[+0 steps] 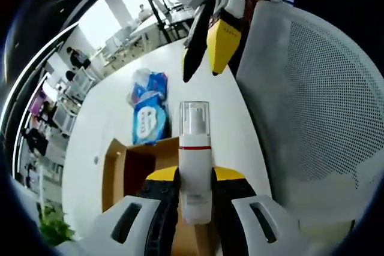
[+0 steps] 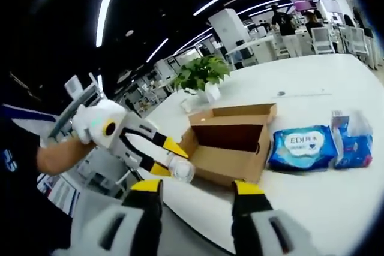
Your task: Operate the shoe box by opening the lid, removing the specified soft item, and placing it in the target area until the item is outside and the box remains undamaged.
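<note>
1. Closest to me in the left gripper view, my left gripper (image 1: 195, 191) has its jaws clamped on a white pump bottle (image 1: 195, 166). The bottle stands upright between the yellow-tipped pads, long axis running straight up and away from the claw, clear cap on top and a red band round the neck.

2. Just past the bottle lies the cardboard shoe box (image 1: 129, 166), open, its dark interior showing. The bottle is above the box's near edge, so I judge it is out of the box but not yet set down.

3. The relation that matters: the free white table (image 1: 108, 118) lies beyond and beside the box, so the left hand, already carrying the item, is the one to move it there.

4. Further on, a blue wipes pack (image 1: 148, 119) rests just past the box, with a second blue packet (image 1: 147, 85) behind it.

5. My right gripper (image 1: 207, 49) hangs at the far side, jaws apart, holding nothing.

6. In the right gripper view its own jaws (image 2: 197, 199) stand wide, with the box (image 2: 231, 142) ahead, lid folded back, and the left gripper (image 2: 165, 157) with the bottle at the box's corner. A white mesh chair (image 1: 324, 106) stands off the table edge.
</note>
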Action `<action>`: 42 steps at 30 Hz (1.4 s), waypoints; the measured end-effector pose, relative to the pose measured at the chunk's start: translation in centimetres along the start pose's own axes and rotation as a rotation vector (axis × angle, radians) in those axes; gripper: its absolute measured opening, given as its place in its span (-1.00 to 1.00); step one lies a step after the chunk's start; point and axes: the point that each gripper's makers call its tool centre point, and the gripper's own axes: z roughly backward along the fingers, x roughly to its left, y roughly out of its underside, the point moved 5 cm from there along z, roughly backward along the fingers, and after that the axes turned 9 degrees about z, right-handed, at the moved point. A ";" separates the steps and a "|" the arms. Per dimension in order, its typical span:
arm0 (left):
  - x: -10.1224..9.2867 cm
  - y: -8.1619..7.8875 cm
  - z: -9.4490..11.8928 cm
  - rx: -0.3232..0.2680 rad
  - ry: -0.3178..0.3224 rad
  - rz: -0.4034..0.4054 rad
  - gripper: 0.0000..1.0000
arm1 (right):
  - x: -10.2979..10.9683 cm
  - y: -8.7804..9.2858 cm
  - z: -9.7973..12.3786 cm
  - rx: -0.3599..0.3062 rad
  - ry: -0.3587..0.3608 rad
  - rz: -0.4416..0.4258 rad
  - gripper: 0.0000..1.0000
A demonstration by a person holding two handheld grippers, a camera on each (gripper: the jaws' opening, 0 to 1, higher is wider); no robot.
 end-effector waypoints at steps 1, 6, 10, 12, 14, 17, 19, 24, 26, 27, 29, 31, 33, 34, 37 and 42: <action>-0.1 -0.3 0.0 -0.004 -0.004 -0.010 -0.61 | 0.1 0.0 0.0 0.002 -0.004 -0.003 -0.15; -1.0 -1.4 -0.2 -0.023 -0.010 -0.039 -0.61 | 0.6 0.4 -0.3 0.003 -0.020 -0.048 -0.23; -1.8 -2.2 -0.7 -0.034 -0.015 -0.063 -0.61 | 0.9 0.6 -0.5 0.004 -0.033 -0.075 -0.30; -2.1 -2.6 -0.8 -0.047 -0.018 -0.067 -0.61 | 1.1 0.7 -0.6 0.002 -0.042 -0.102 -0.35; -2.3 -3.0 -1.0 -0.056 -0.024 -0.075 -0.61 | 1.1 0.8 -0.6 0.003 -0.043 -0.122 -0.42; -2.6 -3.4 -1.3 -0.061 -0.030 -0.091 -0.61 | 1.2 1.1 -0.6 0.005 -0.045 -0.149 -0.51; -2.7 -3.5 -1.4 -0.067 -0.036 -0.096 -0.61 | 1.0 1.1 -0.5 -0.003 -0.045 -0.170 -0.58; -2.6 -3.8 -1.8 -0.082 -0.043 -0.089 -0.61 | 0.7 1.3 -0.4 -0.006 -0.040 -0.218 -0.61; -2.5 -3.8 -2.0 -0.084 -0.039 -0.083 -0.61 | 0.6 1.3 -0.3 -0.001 -0.039 -0.220 -0.63; -2.5 -3.8 -2.1 -0.084 -0.041 -0.085 -0.61 | 0.7 1.3 -0.3 0.000 -0.040 -0.223 -0.64; -2.4 -3.7 -2.4 -0.082 -0.044 -0.085 -0.60 | 0.7 1.1 -0.3 -0.004 -0.045 -0.230 -0.67; -2.3 -3.8 -2.4 -0.090 -0.050 -0.082 -0.60 | 0.6 1.0 -0.3 -0.002 -0.035 -0.222 -0.68; -2.2 -3.9 -2.5 -0.095 -0.053 -0.081 -0.60 | 0.4 0.9 -0.2 0.001 -0.030 -0.230 -0.69; -2.2 -3.9 -2.6 -0.098 -0.054 -0.081 -0.60 | 0.4 0.8 -0.2 0.001 -0.029 -0.234 -0.69; -2.1 -4.0 -2.7 -0.106 -0.052 -0.070 -0.59 | 0.2 0.8 -0.1 0.005 -0.028 -0.244 -0.70; -1.9 -4.2 -2.9 -0.117 -0.044 -0.049 -0.59 | -0.1 0.7 0.1 0.006 -0.029 -0.258 -0.71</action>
